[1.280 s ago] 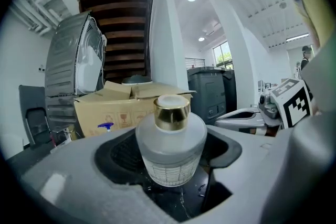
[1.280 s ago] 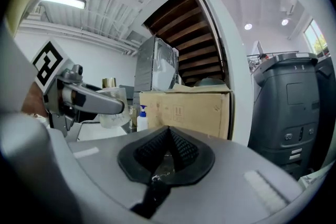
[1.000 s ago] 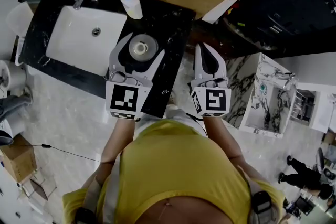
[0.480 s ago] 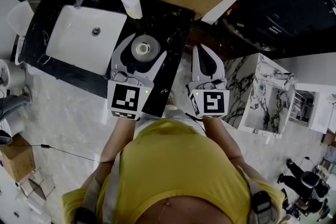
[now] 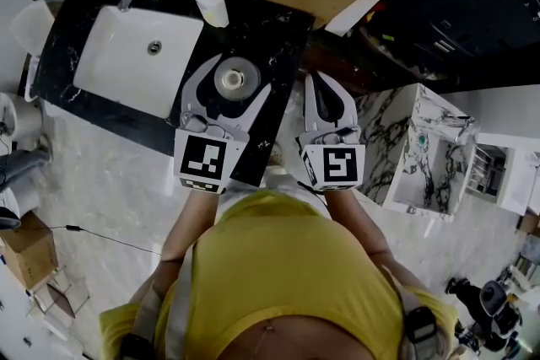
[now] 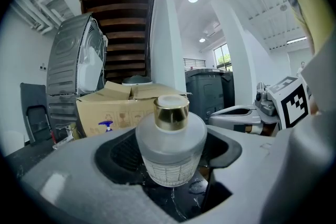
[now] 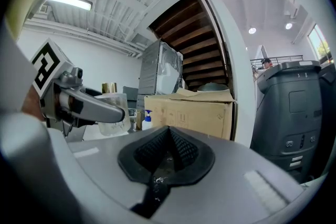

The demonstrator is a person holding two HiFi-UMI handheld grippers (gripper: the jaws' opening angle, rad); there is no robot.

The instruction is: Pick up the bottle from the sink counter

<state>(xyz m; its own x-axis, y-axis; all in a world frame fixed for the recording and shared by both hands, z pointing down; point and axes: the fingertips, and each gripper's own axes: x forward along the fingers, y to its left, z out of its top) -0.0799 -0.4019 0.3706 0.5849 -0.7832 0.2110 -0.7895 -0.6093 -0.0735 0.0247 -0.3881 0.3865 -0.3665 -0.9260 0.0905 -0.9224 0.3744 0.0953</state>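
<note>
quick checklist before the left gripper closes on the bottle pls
1. Bottle between the left hand-held gripper jaws: ok
2. Bottle upright on the black counter, gold cap on: ok
3. Pads gripping the bottle: not ok, the jaws stand apart around it
4. Right hand-held gripper shut, empty, off to the side: ok
5. Pump bottle apart from the grasp: ok
6. How full the bottle is: cannot tell

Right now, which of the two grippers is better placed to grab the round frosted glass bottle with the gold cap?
The left gripper: the frosted glass bottle stands between its open jaws on the black marble counter. The right gripper is shut, off to the side.
</note>
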